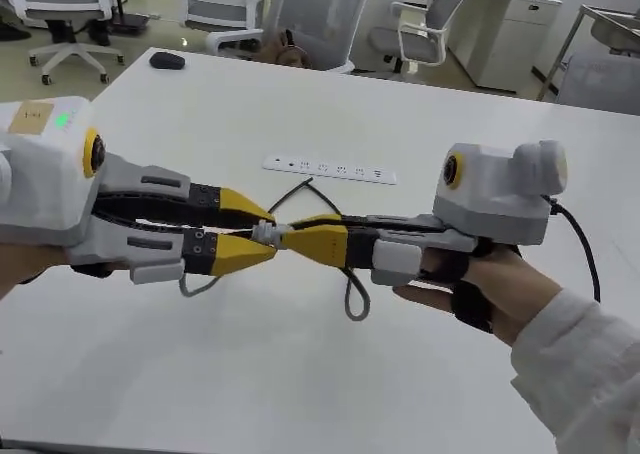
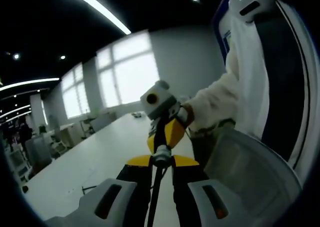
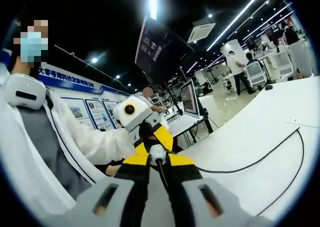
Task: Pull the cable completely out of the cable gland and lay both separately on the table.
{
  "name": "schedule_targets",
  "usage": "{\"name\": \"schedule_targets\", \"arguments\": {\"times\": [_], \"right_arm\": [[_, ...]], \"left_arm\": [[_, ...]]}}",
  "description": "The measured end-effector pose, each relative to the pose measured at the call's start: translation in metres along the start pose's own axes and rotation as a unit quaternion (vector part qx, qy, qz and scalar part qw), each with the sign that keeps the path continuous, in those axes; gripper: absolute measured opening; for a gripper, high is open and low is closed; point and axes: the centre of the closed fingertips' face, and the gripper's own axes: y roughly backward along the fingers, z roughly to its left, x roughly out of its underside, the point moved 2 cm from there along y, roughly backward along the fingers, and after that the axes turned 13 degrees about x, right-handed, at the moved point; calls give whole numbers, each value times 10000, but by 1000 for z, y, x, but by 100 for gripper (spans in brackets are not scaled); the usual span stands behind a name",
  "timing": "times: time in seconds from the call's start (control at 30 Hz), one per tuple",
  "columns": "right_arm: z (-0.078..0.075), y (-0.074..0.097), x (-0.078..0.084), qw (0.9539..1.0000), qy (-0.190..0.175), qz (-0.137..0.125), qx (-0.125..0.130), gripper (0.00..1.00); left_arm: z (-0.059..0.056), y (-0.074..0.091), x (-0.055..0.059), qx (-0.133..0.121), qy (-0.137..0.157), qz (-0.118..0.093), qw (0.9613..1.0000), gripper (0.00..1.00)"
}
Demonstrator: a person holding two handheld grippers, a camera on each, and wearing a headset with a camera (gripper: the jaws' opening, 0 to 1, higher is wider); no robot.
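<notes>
Where the two grippers meet above the table [image 1: 300, 394], the cable gland [image 1: 266, 234] is held off the surface. The left gripper [image 1: 262, 228] clamps it from the left and the right gripper [image 1: 292, 239] from the right. The black cable [image 1: 290, 196] trails from it toward the far side.

— The tools?
— White bodies, grey shanks, yellow tips. The left gripper [image 1: 262, 230] has a green light [image 1: 62, 120] and a tan label [image 1: 32, 117]; the right gripper [image 1: 292, 238] trails a black lead [image 1: 585, 246].
— Clothing?
— White sleeve [image 1: 588, 366], black wrist strap [image 1: 470, 302].
</notes>
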Motion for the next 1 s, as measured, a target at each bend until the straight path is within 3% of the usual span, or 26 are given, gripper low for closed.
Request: {"name": "schedule_targets", "arguments": {"times": [0.17, 0.27, 0.33, 0.4, 0.5, 0.57, 0.67, 0.8, 1.0], "right_arm": [[2, 0, 0, 9999, 77, 69, -39, 11], [4, -1, 0, 9994, 336, 90, -51, 11], [3, 0, -3, 9976, 698, 12, -16, 11], [5, 0, -4, 9976, 694, 6, -8, 10], [6, -1, -4, 9953, 965, -24, -4, 10], [7, -1, -3, 9920, 1258, -39, -21, 10], [8, -2, -1, 9874, 1583, -58, -43, 10], [10, -2, 1, 9798, 1998, -79, -99, 10], [10, -6, 5, 9600, 2797, -27, -150, 10]], "left_arm": [[-1, 0, -2, 12, -27, -20, 10000, 16], [0, -1, -3, 18, 7, -79, 10000, 16], [1, -1, -4, 5, 62, -118, 9999, 15], [2, 1, -5, 8, 129, -171, 9998, 15], [2, 2, -6, 49, 355, -247, 9991, 15], [1, 2, -5, 96, 498, -281, 9983, 15], [-2, 3, -3, 224, 962, -378, 9944, 15], [-2, 5, -2, 306, 1280, -440, 9903, 15], [-4, 8, 4, 394, 1648, -509, 9842, 15]]}}
